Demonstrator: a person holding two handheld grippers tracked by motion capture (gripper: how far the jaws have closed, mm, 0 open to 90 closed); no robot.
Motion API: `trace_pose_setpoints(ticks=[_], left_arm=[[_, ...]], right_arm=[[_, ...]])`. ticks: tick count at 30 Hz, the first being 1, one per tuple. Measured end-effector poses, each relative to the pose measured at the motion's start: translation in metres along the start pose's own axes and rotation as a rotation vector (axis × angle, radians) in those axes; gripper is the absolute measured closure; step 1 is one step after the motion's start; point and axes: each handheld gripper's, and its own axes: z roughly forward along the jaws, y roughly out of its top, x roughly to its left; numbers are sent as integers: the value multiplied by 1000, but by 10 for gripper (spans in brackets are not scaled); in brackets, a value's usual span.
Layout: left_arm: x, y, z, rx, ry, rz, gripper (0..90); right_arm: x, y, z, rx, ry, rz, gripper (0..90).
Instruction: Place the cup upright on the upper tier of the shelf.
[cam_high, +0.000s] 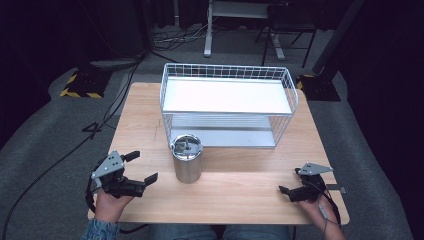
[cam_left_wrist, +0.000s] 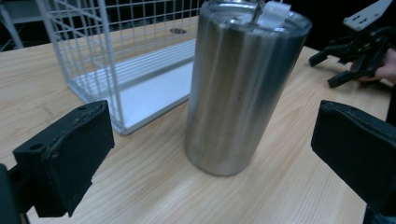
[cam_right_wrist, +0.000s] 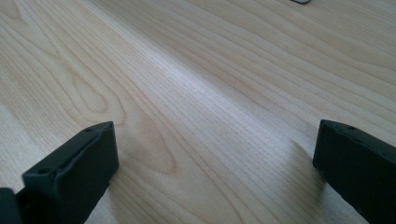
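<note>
Lab/studio: black drapes, floor cables (cam_high: 60, 160), hazard-taped stand bases (cam_high: 82, 82), lone wood table (cam_high: 140, 115).

Upright steel tumbler (cam_high: 187, 161), lidded

A light wooden worktop (cam_high: 140, 115) is filling the frame's centre, carrying a white wire rack (cam_high: 227, 100) at upper middle and a steel canister (cam_high: 187, 159) standing just below it.

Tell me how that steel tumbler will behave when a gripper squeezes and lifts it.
The steel tumbler looks rigid, so it probably won't give under the jaws. Its brushed, smooth wall may be slippery against the pads. Standing tall on a narrow base on the table, it could tip if pushed near the lid.
</note>
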Motion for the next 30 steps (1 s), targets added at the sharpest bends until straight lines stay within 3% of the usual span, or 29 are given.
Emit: trace_pose_setpoints(ticks=[11, 16, 23, 30], left_arm=[[-8, 20, 28, -25, -92, 49, 0], [-8, 23, 43, -38, -119, 47, 0], [-11, 25, 67, -11, -128, 80, 0], [-9, 19, 86, 35, -117, 74, 0]], right_arm=[[0, 0, 0, 0, 0, 0, 5], [0, 0, 0, 0, -1, 0, 5], [0, 0, 0, 0, -1, 0, 6], [0, 0, 0, -1, -3, 3, 7]])
